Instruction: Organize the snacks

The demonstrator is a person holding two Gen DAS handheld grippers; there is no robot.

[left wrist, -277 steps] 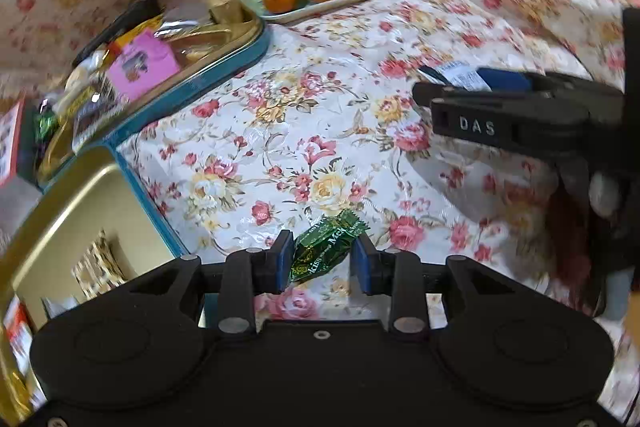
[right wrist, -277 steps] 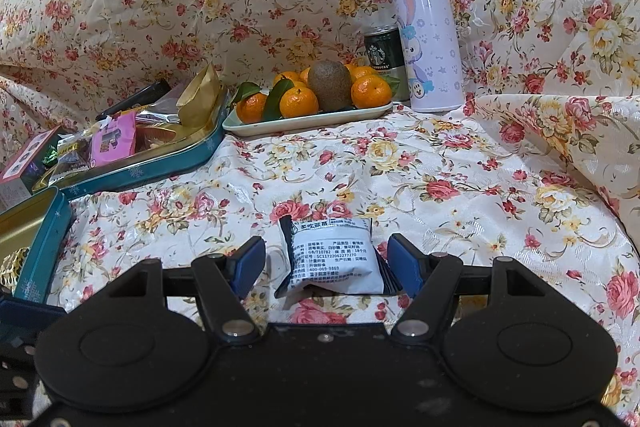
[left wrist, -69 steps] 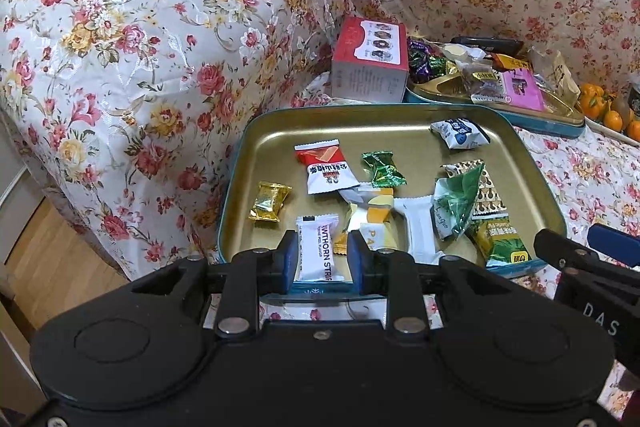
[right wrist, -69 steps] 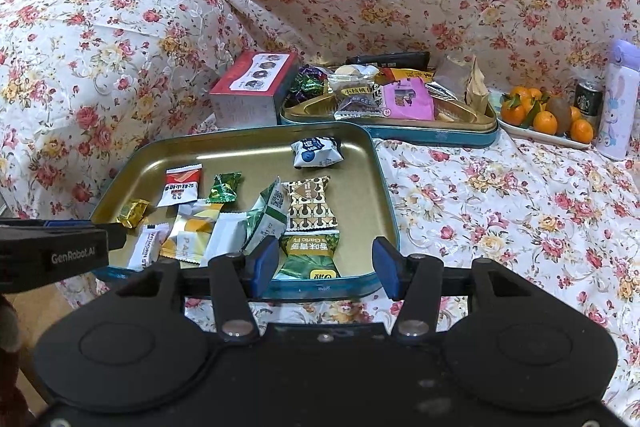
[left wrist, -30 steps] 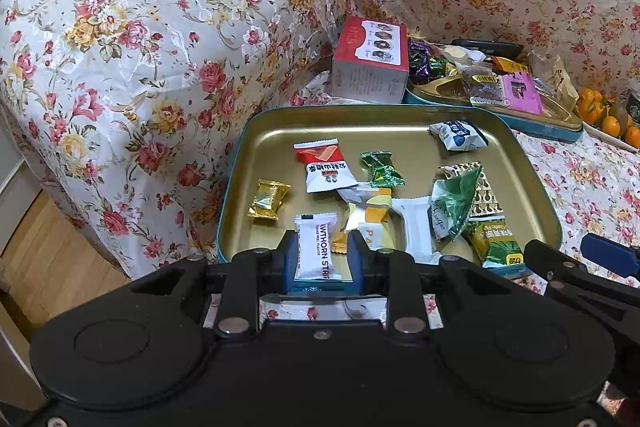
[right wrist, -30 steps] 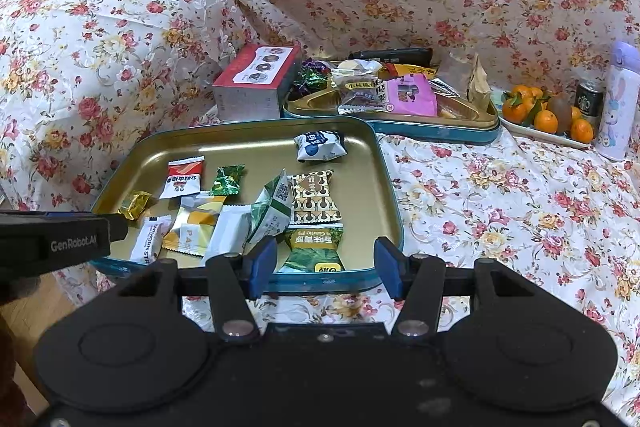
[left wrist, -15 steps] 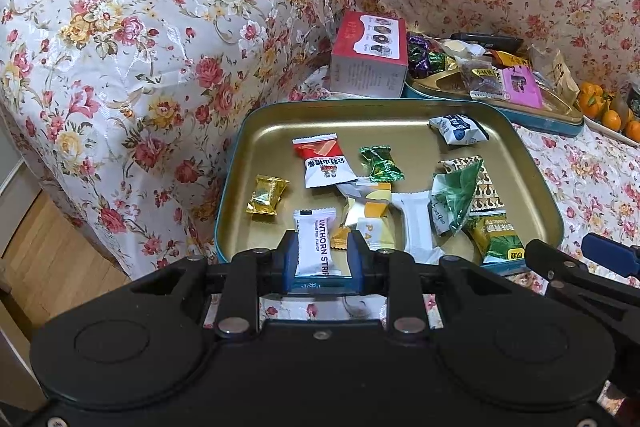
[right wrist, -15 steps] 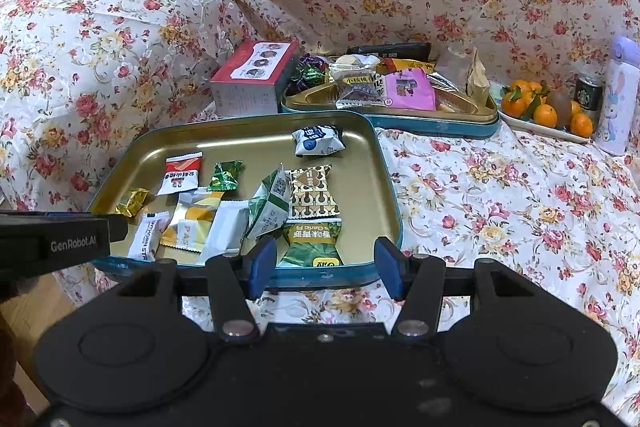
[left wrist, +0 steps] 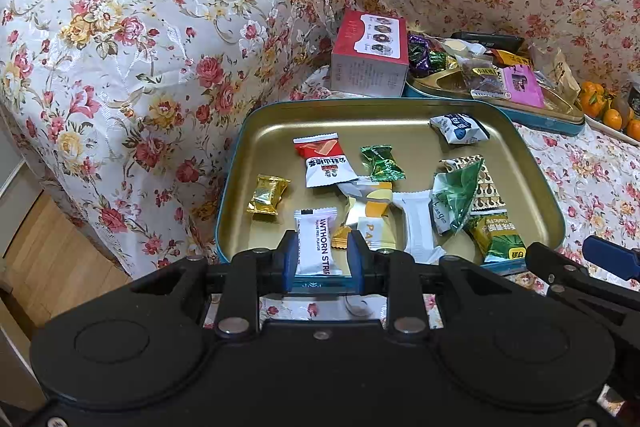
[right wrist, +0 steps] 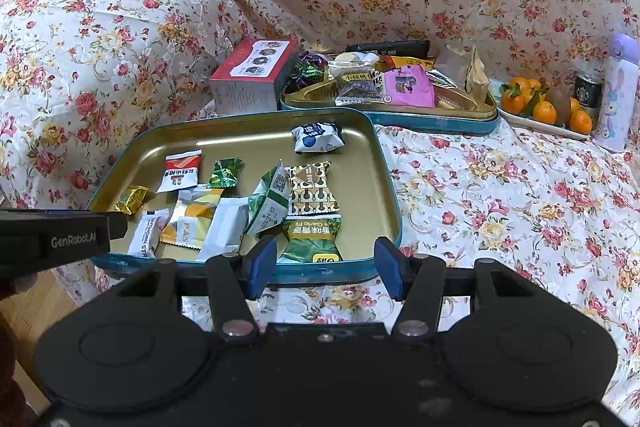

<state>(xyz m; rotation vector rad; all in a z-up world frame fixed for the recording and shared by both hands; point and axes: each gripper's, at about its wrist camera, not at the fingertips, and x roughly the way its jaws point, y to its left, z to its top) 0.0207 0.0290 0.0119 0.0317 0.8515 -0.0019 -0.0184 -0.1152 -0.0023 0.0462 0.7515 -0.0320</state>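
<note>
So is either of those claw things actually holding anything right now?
No. The left gripper only frames the white hawthorn strip lying in the tin tray; the right gripper is open, empty.

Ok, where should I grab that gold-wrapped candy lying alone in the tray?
Take the gold candy across its puffed middle, coming straight down, tongs closing on its long sides, not the crimped ends. It lies flat, clear of other wrappers; the tray wall is close on its left.

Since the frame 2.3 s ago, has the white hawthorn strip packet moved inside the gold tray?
No. The white hawthorn strip packet lies in the same near-left spot of the gold tray, beside the gold candy, framed by the left gripper.
</note>
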